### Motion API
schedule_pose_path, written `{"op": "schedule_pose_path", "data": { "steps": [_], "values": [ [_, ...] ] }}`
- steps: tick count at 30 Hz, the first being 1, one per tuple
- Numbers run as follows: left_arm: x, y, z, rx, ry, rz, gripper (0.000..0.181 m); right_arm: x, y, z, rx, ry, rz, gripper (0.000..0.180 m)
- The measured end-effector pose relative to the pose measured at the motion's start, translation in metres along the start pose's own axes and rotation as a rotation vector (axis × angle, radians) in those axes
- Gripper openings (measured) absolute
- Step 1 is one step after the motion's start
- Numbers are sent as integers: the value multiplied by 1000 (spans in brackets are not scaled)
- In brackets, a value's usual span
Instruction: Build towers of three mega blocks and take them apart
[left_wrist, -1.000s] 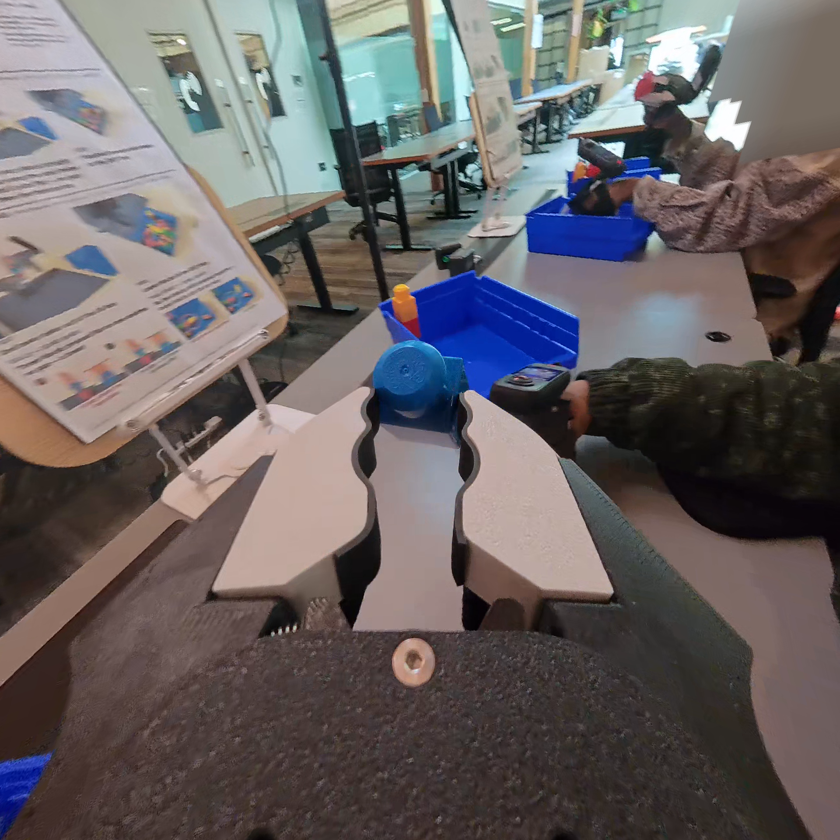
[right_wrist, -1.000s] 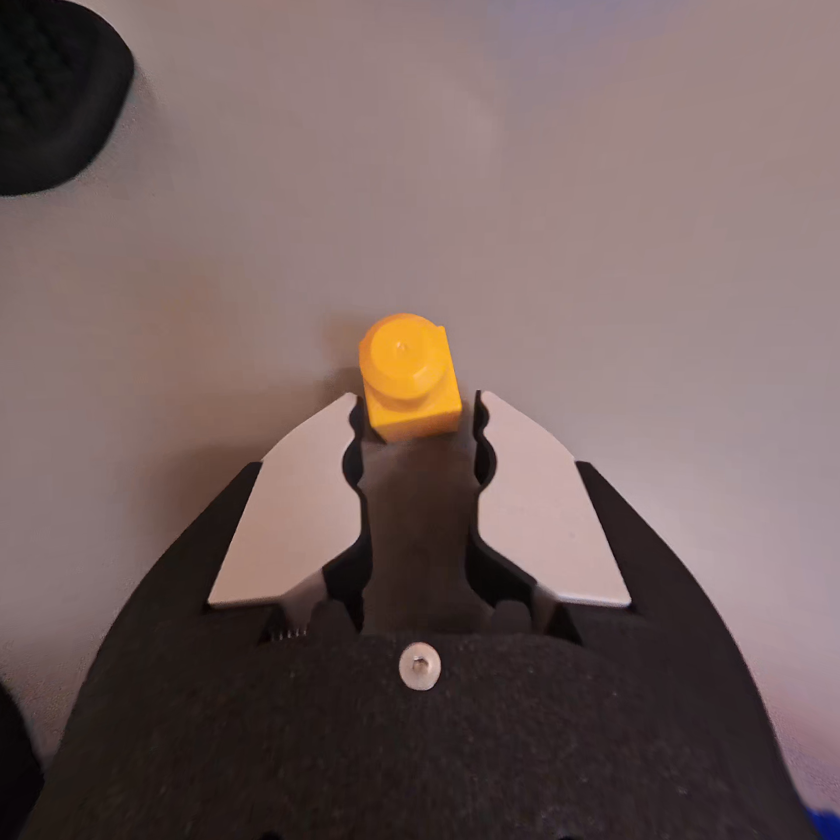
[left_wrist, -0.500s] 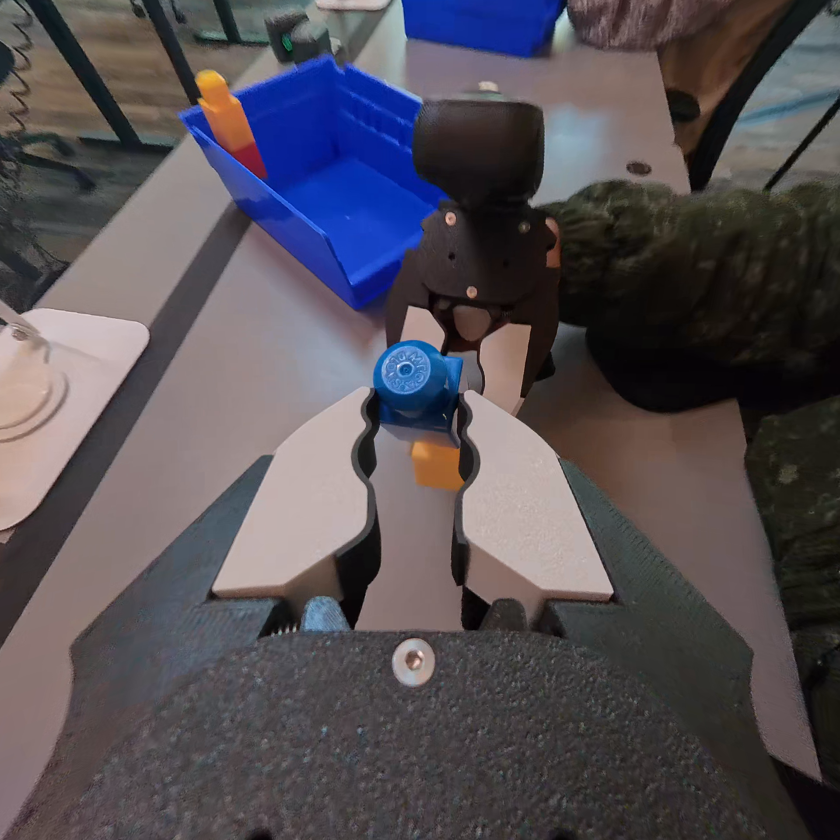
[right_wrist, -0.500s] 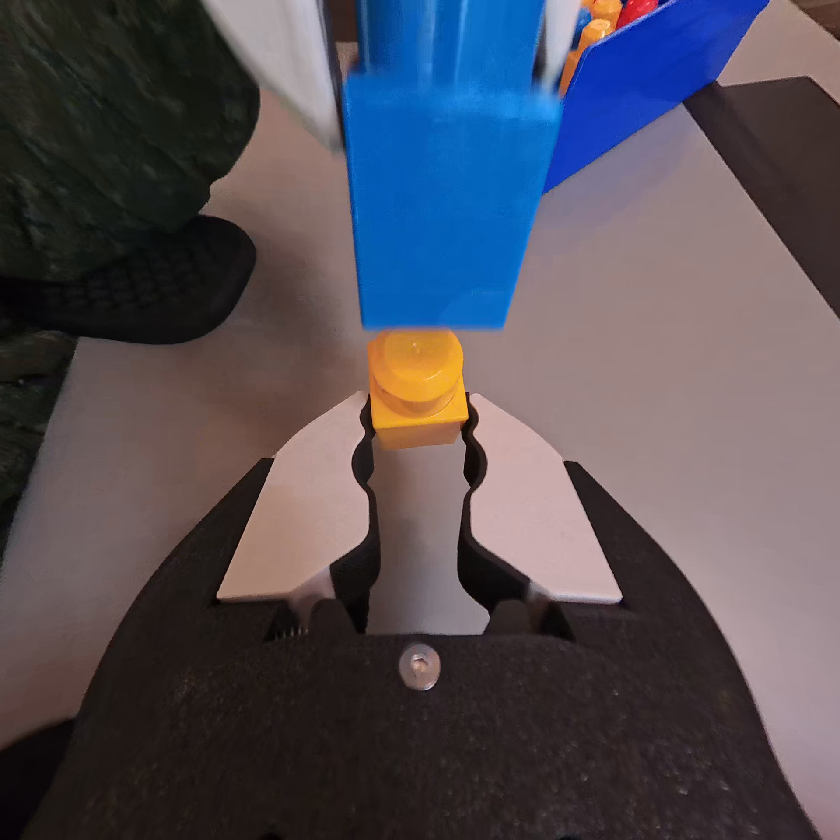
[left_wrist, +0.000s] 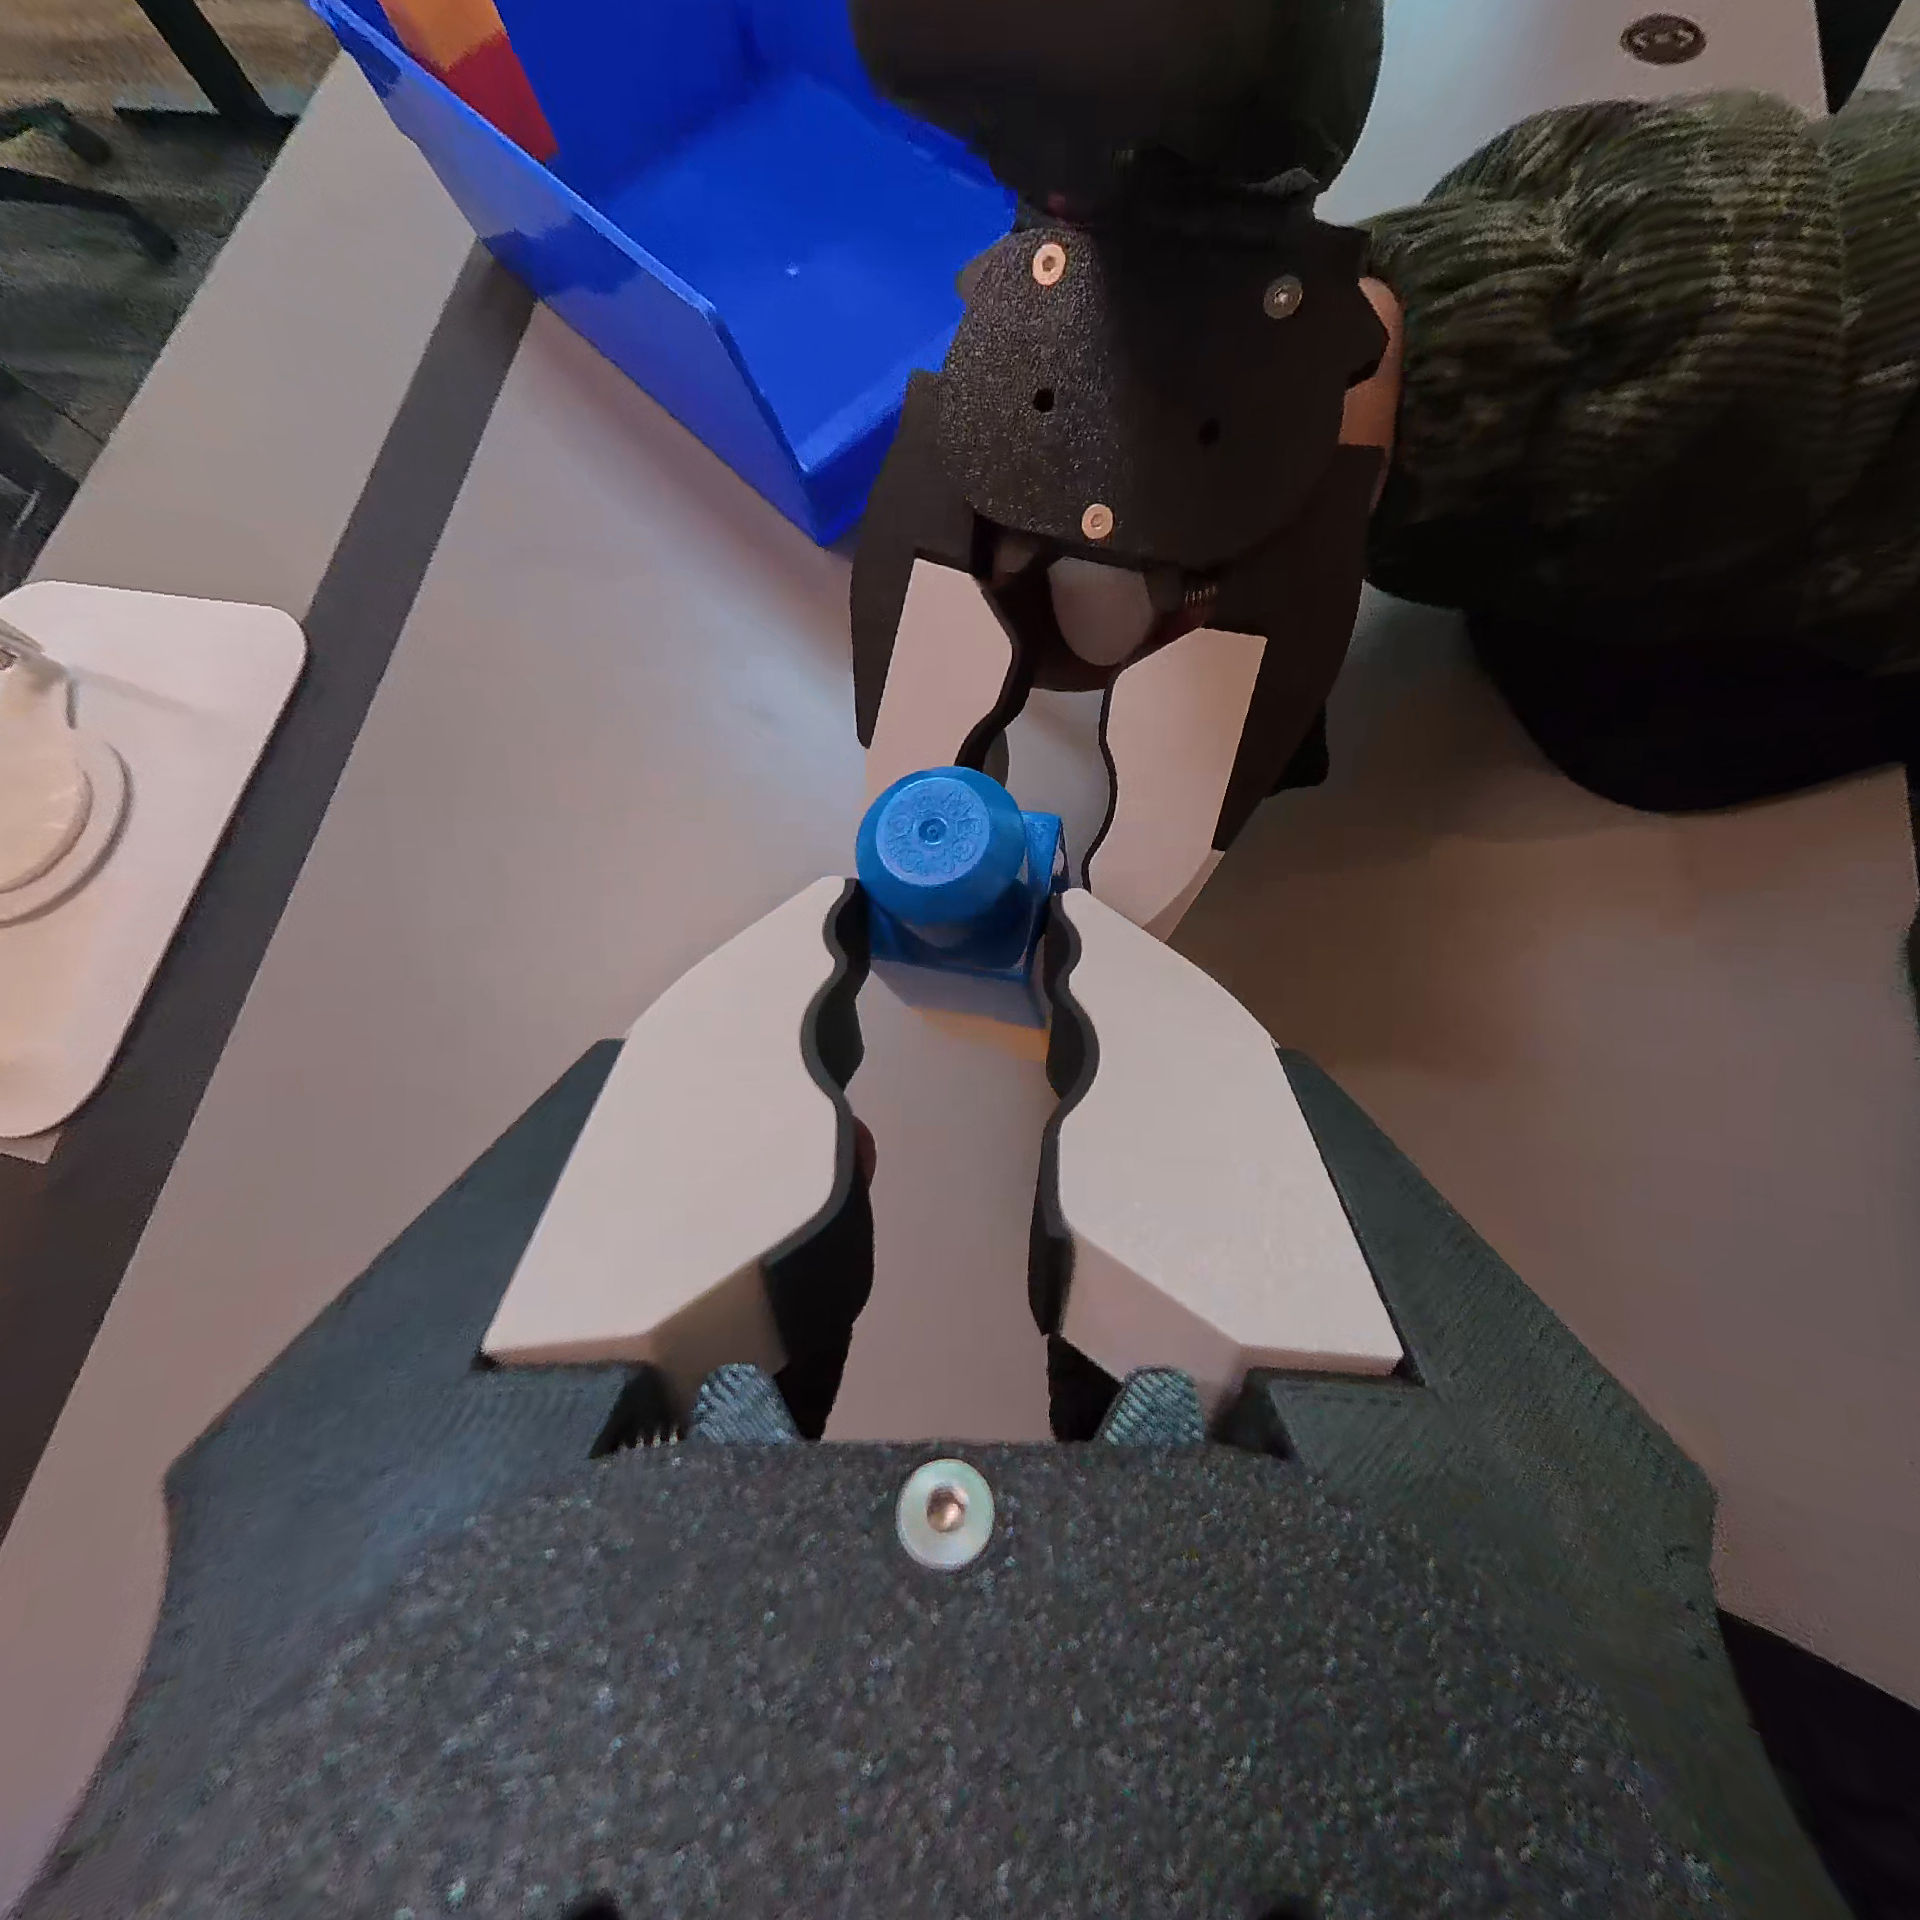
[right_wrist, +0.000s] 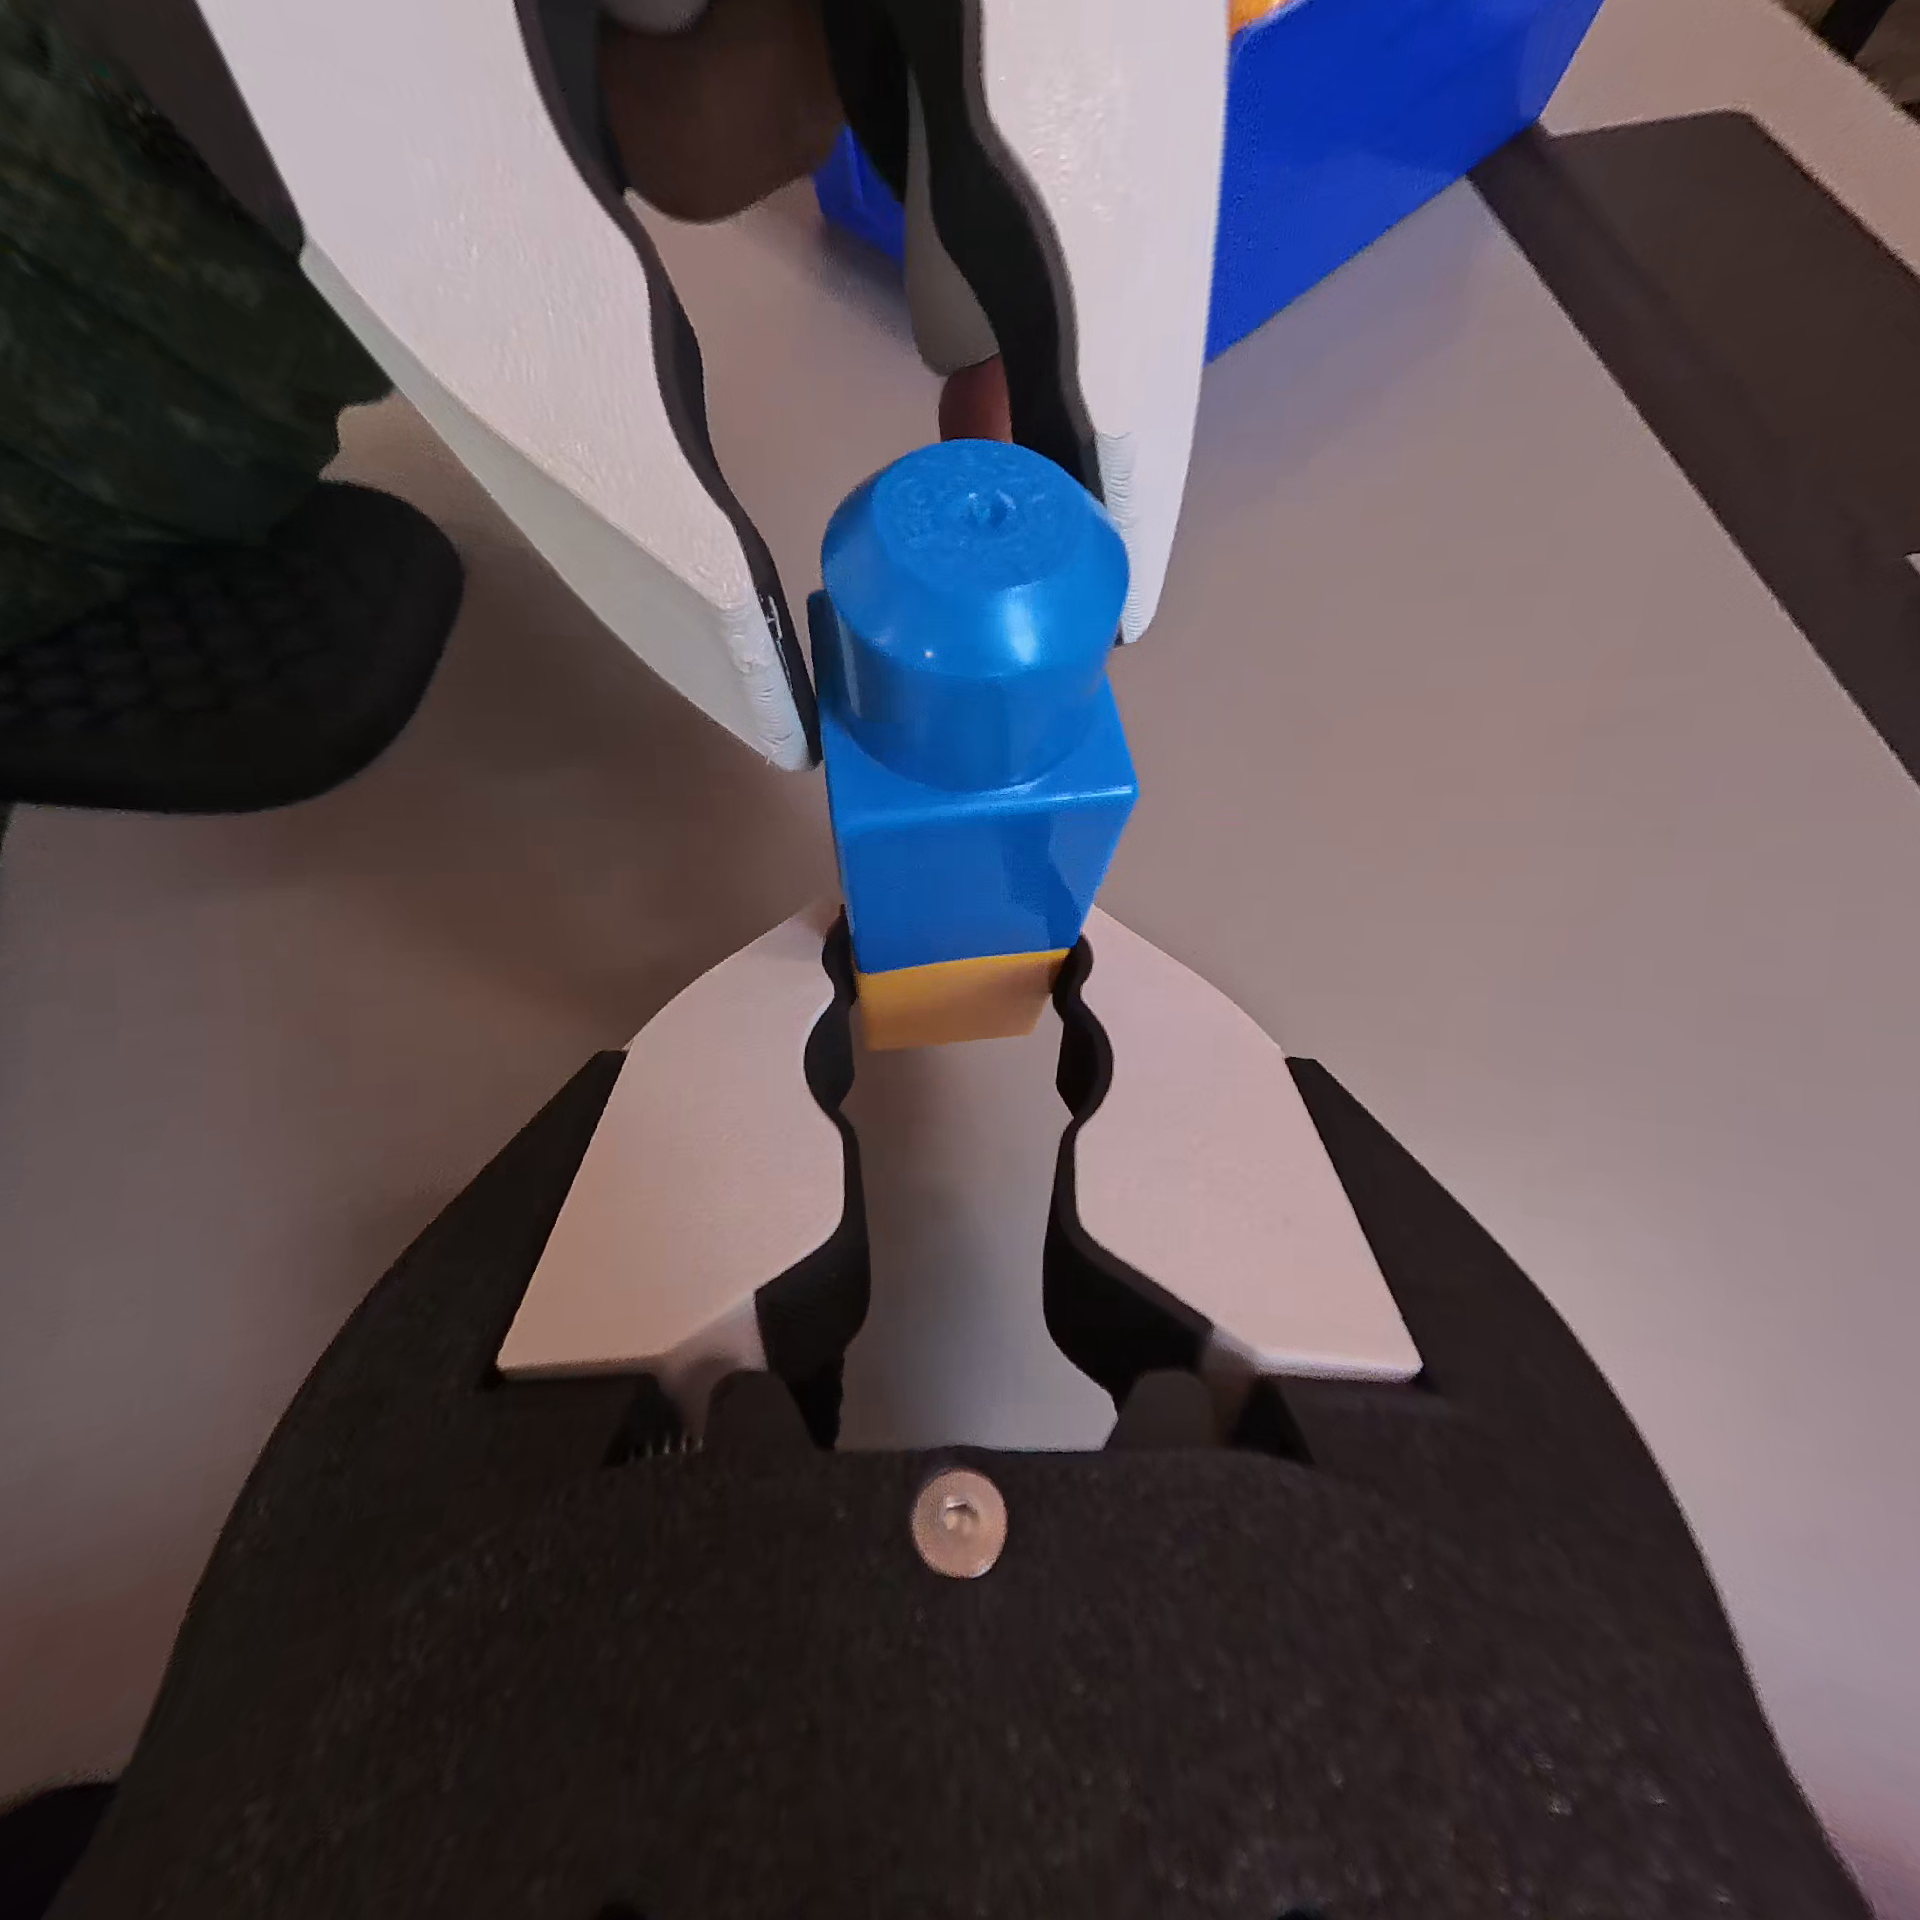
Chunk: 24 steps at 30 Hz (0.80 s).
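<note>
My left gripper (left_wrist: 951, 920) is shut on a blue block (left_wrist: 951, 894); both pads press its sides. The right wrist view shows the same blue block (right_wrist: 971, 790) seated on top of a yellow block (right_wrist: 951, 1003). My right gripper (right_wrist: 956, 982) is shut on that yellow block and holds it on the grey table (right_wrist: 1455, 831). The left gripper's white fingers (right_wrist: 540, 364) come in from above on both sides of the blue block. In the left wrist view the right gripper (left_wrist: 1081, 821) faces mine just behind the blue block.
A blue bin (left_wrist: 727, 260) stands at the back left with an orange-and-red block tower (left_wrist: 468, 62) at its far corner; the bin also shows in the right wrist view (right_wrist: 1351, 156). A white stand base (left_wrist: 125, 810) lies at the left. A person's green sleeve (left_wrist: 1662, 364) is at the right. My right fingertips sit around 6 cm from my left ones.
My right gripper closed on the yellow block. My left gripper swung down with the blue block and set it onto the yellow one.
</note>
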<state>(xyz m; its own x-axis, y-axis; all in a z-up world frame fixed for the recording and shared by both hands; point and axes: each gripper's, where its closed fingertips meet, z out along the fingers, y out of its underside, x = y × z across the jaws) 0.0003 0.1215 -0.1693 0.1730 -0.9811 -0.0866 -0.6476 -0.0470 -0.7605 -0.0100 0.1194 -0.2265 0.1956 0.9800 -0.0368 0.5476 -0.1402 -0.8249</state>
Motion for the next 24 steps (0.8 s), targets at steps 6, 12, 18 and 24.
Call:
{"op": "schedule_pose_path", "data": {
  "steps": [6,12,18,24],
  "values": [
    [0,-2,-1,28,6,3,33,-1,-5,-1,35,-15,21,36],
    [4,-1,-6,23,23,25,33,-7,-5,-2,49,-50,14,36],
    [6,3,-4,-9,19,51,33,-9,-3,1,34,-52,1,36],
    [9,3,-9,22,62,56,33,-12,-6,1,53,-74,5,37]
  ]
}}
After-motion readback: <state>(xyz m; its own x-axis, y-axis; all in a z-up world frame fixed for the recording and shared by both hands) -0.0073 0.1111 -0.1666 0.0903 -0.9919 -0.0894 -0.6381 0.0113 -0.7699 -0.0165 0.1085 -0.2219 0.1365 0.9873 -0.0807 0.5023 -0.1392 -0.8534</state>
